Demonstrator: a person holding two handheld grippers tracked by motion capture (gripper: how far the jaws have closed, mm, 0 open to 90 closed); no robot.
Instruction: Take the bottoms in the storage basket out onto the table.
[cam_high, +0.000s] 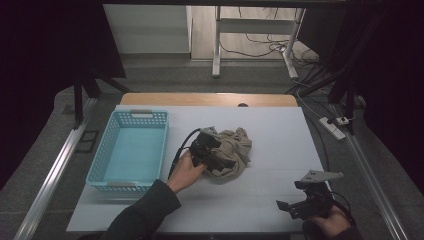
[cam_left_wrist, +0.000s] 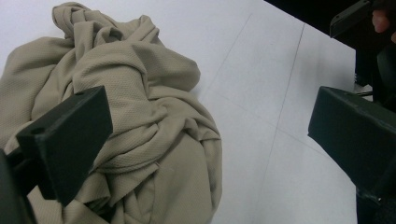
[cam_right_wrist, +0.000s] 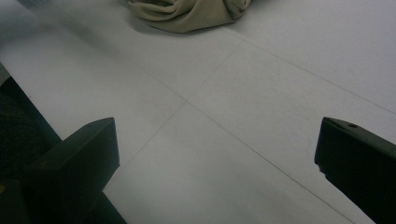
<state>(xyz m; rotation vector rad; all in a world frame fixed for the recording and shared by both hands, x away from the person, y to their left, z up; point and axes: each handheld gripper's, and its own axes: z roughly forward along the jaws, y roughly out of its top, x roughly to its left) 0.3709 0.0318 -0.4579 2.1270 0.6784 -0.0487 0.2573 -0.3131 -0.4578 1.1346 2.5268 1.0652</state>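
We have the left gripper (cam_high: 220, 152) over the crumpled beige cloth (cam_high: 235, 150) mid-table, jaws spread wide — nothing clamped. Right gripper (cam_high: 295, 205) near the front edge, jaws apart too; blue basket (cam_high: 102, 160) sits left.

No readable text or labels anywhere

Beige cloth (cam_high: 233, 151) crumpled in heap, mid-table.
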